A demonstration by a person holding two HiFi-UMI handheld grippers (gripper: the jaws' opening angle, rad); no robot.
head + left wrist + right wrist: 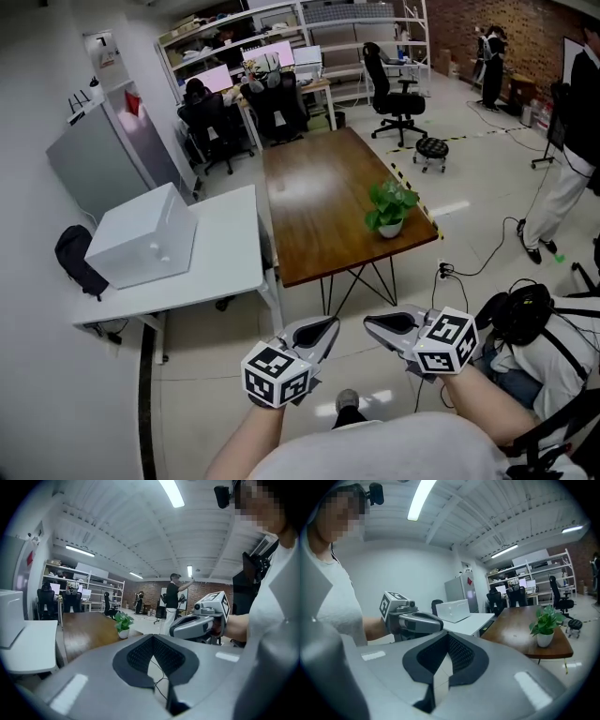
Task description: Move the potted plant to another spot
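The potted plant (389,211), green leaves in a small white pot, stands near the front right corner of the brown wooden table (309,206). It also shows in the left gripper view as the plant (123,623) and in the right gripper view as the plant (544,623). Both grippers hang side by side close to my body, over the floor and well short of the table. My left gripper (319,333) (153,637) is shut and holds nothing. Beside it, my right gripper (380,326) (449,634) is shut and empty too.
A white table (216,253) with a white box (145,234) adjoins the brown table's left side. Office chairs and desks stand behind, and a round stool (431,150) sits on the floor. A person (572,178) stands at right. Cables (469,267) lie on the floor.
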